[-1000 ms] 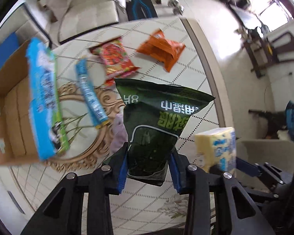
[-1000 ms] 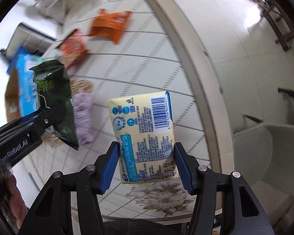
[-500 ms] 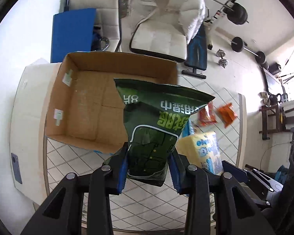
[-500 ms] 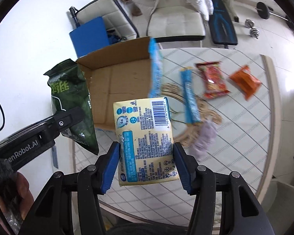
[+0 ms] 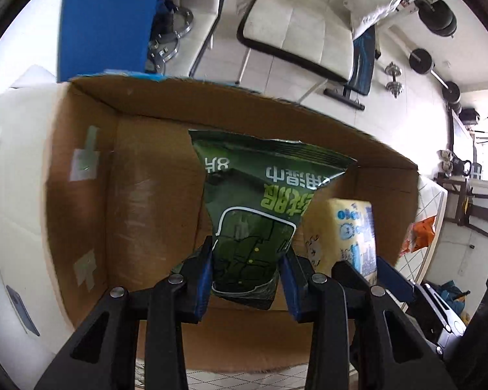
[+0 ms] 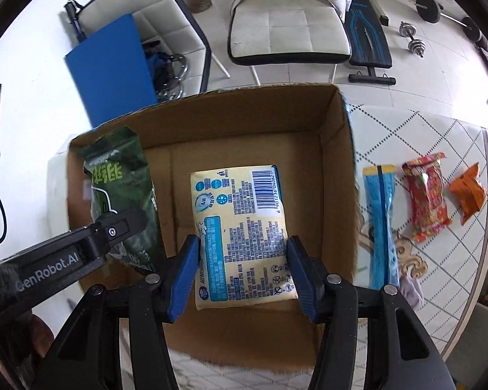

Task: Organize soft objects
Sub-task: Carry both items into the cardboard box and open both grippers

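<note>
Landmark: the cardboard box [image 6: 336, 175], open-topped, brown corrugated walls, flat bare floor with taped seams.

1. My left gripper [image 5: 247, 279]: black frame, blue pads, jaws clamped on the lower end of the green snack bag [image 5: 260, 214]. I hold this bag over the box's left half. Glossy dark-green film, crinkled, serrated top seal, pale green lettering.

2. My right gripper [image 6: 244, 276]: same build, jaws pinching the two long edges of the yellow tissue pack [image 6: 240, 237]. I hold it over the box's middle. Soft rectangular block, smooth pale-yellow wrap, blue print, barcode at the upper right corner.

3. Just right of the box, on the white table [image 6: 439, 299] with its diamond grid pattern: a long blue packet [image 6: 382, 227], narrow and flat, its near end close to a lilac soft item [image 6: 411, 292] whose shape I cannot make out.

4. Further right of the box: a red snack packet [image 6: 427, 195], shiny, wrinkled, pillow-shaped.

5. Farthest right of the box: an orange packet [image 6: 467, 191], small, creased foil, lying apart from the red one.

6. Beyond the box: a blue mat [image 6: 110, 74] leaning by a white padded chair [image 6: 286, 26].
</note>
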A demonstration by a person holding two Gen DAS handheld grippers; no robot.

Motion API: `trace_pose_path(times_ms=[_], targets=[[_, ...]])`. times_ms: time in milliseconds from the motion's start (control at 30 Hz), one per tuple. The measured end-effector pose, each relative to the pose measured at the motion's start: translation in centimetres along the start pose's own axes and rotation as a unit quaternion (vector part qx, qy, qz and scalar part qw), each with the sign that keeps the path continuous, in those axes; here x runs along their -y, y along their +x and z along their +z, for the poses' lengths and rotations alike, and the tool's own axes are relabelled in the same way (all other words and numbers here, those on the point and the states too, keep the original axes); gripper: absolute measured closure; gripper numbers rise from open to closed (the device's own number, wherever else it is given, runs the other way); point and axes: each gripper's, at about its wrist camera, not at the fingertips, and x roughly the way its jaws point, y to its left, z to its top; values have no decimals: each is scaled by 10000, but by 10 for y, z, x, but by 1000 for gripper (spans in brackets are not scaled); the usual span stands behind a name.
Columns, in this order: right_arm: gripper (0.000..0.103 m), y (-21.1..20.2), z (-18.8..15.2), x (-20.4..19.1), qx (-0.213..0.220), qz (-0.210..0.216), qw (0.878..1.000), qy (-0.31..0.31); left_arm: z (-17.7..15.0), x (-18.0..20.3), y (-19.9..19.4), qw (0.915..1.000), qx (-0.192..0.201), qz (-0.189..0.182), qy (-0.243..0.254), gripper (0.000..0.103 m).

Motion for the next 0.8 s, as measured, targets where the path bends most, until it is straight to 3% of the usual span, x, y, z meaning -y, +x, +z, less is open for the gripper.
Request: trace_pose_path(times_ms=[233,367,467,533,667,733,800], targets=[[46,36,17,-12,111,-328,9994,-49,22,3,30,9987,-306,69,413,67],[38,47,18,-6,14,-104,9999,-20,21,7,32,9980,-311,236,505,65],[23,40,14,-10,142,-260,9995,-114,16,9,27,9966,-173,452,670,52],[23,37,10,-12,169,-340,9991,-174,14,8,24,9960,-104,516,716,24],[23,26,0,-12,159,-424,9988,-172,3,1,12,9958,92,526,740,16],[16,20,-7,-12,189,-440,9987,-186,-5,-4,7,9951,198,616,743,8],[6,15,-17,-14,181,-381,9989,-186,-15,-8,2,9951,286,621,721,8]])
